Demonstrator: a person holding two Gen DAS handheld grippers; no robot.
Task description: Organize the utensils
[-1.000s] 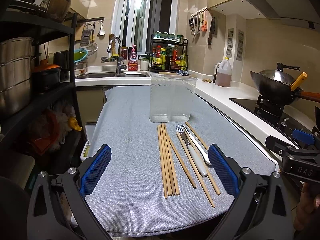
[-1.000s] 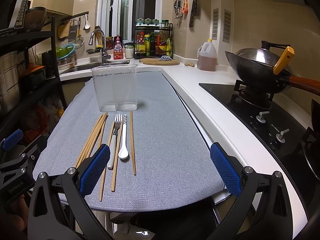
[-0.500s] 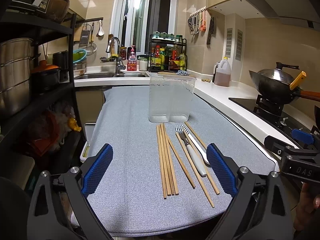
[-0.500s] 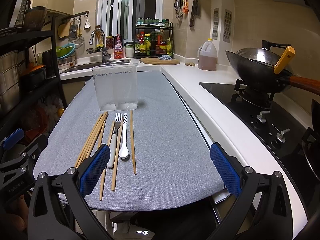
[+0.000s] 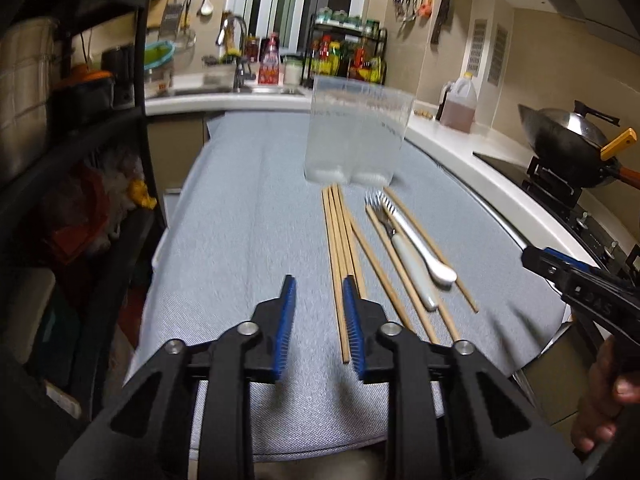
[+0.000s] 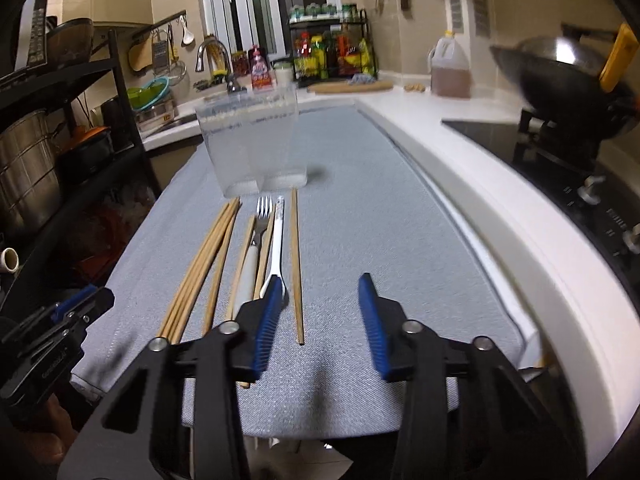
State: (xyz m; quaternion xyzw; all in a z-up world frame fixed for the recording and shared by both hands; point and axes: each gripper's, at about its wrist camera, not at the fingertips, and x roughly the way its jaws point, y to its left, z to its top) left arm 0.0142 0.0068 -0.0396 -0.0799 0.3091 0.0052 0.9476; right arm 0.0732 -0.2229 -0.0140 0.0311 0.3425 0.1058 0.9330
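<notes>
Your left gripper (image 5: 318, 312) hangs low over the grey cloth-covered worktop (image 5: 248, 216), its blue-padded fingers (image 5: 286, 300) narrowed to a small gap and holding nothing — the bundle of wooden chopsticks (image 5: 340, 236) lies just at its 1 o'clock. Your right gripper (image 6: 320, 312) is partly open and empty; the white-handled fork (image 6: 256, 240) and white spoon (image 6: 276, 244) lie at its 11 o'clock, the clear plastic two-compartment holder (image 6: 252, 148) upright beyond them.

chopsticks (image 6: 200, 268): near ends hidden behind right gripper's (image 6: 320, 312) left finger in our right view
spoon (image 6: 276, 248): bowel partly covered by same finger
holder (image 5: 356, 136): motion-blurred, we can't read compartments
wok (image 6: 568, 80): blurred, cut by frame edge
</notes>
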